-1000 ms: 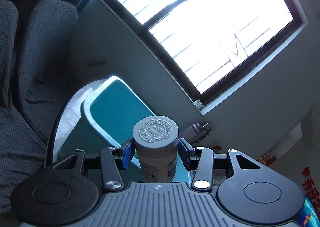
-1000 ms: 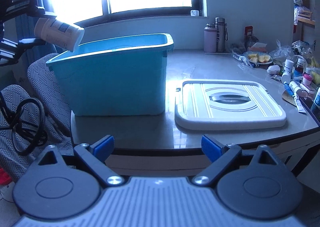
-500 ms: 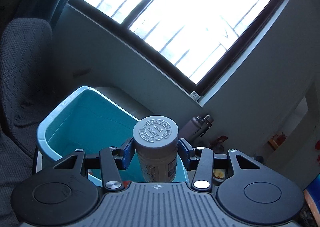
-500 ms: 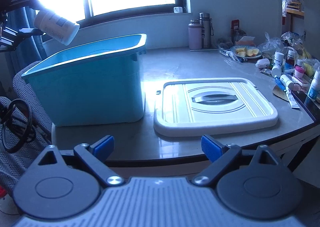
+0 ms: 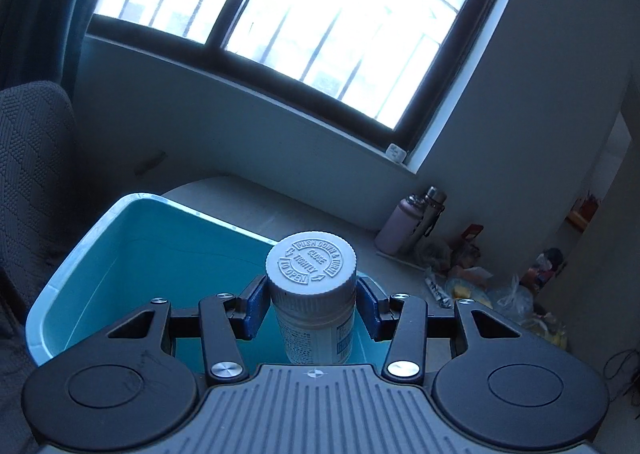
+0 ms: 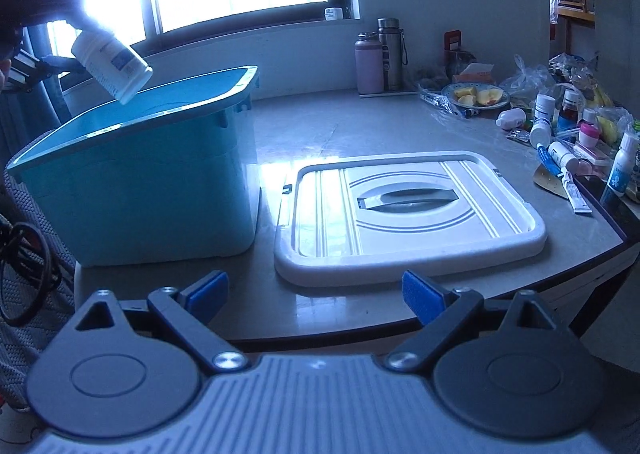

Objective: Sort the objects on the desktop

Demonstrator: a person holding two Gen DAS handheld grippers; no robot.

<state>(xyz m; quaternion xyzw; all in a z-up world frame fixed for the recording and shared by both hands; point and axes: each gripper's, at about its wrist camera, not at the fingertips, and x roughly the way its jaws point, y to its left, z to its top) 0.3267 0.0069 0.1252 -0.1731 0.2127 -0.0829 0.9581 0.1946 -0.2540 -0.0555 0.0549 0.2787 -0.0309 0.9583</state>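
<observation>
My left gripper (image 5: 311,308) is shut on a white pill bottle (image 5: 312,294) with a ribbed push-down cap. It holds the bottle above the open blue storage bin (image 5: 120,254). In the right wrist view the same bottle (image 6: 112,68) hangs tilted over the bin's (image 6: 152,182) far left rim. My right gripper (image 6: 316,294) is open and empty, low at the table's front edge, facing the white bin lid (image 6: 408,210) that lies flat on the table.
Several small bottles and tubes (image 6: 568,142) crowd the table's right side, with a plate of fruit (image 6: 478,96) and two flasks (image 6: 380,54) at the back. A grey chair (image 5: 32,174) stands left of the bin. A black cable (image 6: 24,274) hangs at left.
My left gripper has carried the bottle forward over the bin, and more of the bin's inside shows. The right gripper's view has drifted left, so the bin and lid sit further right.
</observation>
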